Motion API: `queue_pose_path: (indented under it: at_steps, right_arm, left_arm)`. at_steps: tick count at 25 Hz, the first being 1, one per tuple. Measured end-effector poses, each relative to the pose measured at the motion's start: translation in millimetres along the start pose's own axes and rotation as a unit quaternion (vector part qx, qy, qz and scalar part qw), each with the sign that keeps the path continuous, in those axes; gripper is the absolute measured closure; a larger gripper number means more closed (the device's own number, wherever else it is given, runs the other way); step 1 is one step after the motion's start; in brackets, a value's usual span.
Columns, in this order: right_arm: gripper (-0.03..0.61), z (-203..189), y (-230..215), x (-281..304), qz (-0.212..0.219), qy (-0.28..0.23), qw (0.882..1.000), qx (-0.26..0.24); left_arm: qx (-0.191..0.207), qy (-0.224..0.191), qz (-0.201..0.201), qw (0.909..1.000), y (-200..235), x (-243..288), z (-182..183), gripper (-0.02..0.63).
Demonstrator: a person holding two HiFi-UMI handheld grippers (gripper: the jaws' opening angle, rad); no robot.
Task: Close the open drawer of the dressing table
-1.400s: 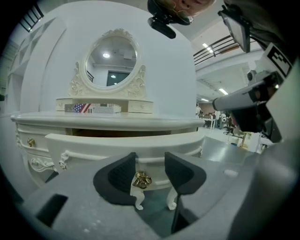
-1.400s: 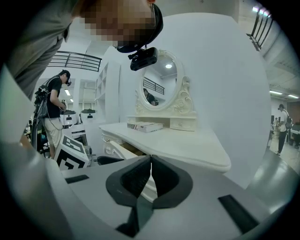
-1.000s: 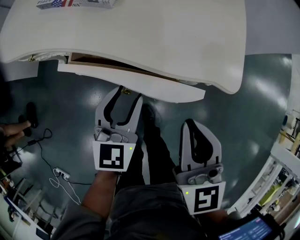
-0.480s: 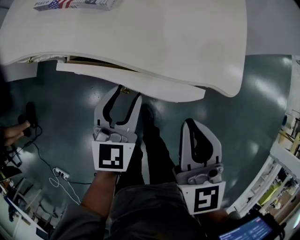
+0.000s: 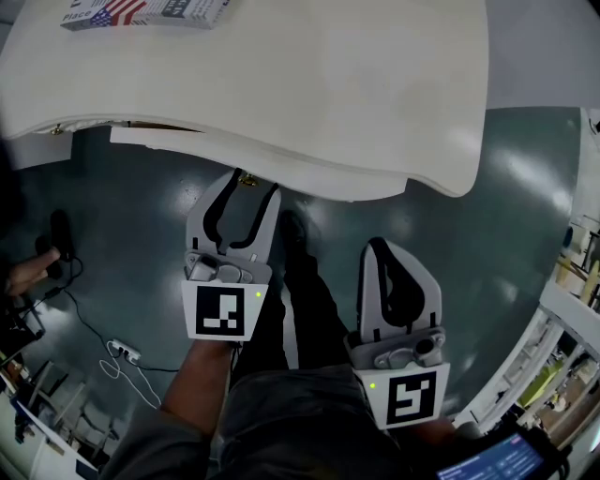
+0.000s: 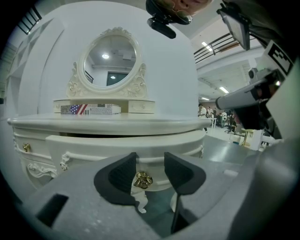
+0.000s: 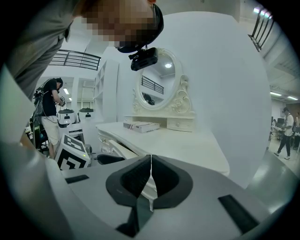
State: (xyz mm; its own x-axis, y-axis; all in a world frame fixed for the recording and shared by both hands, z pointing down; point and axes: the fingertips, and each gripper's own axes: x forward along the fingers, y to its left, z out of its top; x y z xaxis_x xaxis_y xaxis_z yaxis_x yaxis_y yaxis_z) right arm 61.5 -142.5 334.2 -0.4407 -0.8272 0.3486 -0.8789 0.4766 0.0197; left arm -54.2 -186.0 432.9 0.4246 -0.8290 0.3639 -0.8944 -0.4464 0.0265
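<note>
The white dressing table (image 5: 375,84) fills the top of the head view. Its drawer front (image 5: 281,171) shows as a narrow strip just beyond the tabletop's edge, with only a thin dark gap at its left. My left gripper (image 5: 242,189) is open at the drawer front, its jaws either side of the brass knob (image 5: 247,178). In the left gripper view the knob (image 6: 142,179) sits between the pads, close to the left one, on the drawer front (image 6: 117,152). My right gripper (image 5: 378,251) hangs back over the floor, shut and empty, its jaws (image 7: 150,164) closed together.
A flag-printed box (image 5: 141,11) lies on the tabletop, before an oval mirror (image 6: 110,61). Cables and a power strip (image 5: 122,352) lie on the floor at left, near another person's hand (image 5: 28,272). Shelving (image 5: 562,328) stands at right. My own legs (image 5: 300,300) are below.
The drawer has slid in under the tabletop, and the dark opening has shrunk to a sliver. My left gripper has moved forward with the knob. The right gripper has stayed put.
</note>
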Motion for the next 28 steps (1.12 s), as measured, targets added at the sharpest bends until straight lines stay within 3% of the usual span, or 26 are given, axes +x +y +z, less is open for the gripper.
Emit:
queue_pose_path:
  at_steps: [28]
  right_arm:
    - [0.563,-4,-24,1,-0.022,0.008,1.000,0.002]
  left_arm:
    - [0.007,-0.009,0.003,0.9999,10,28,11,0.416]
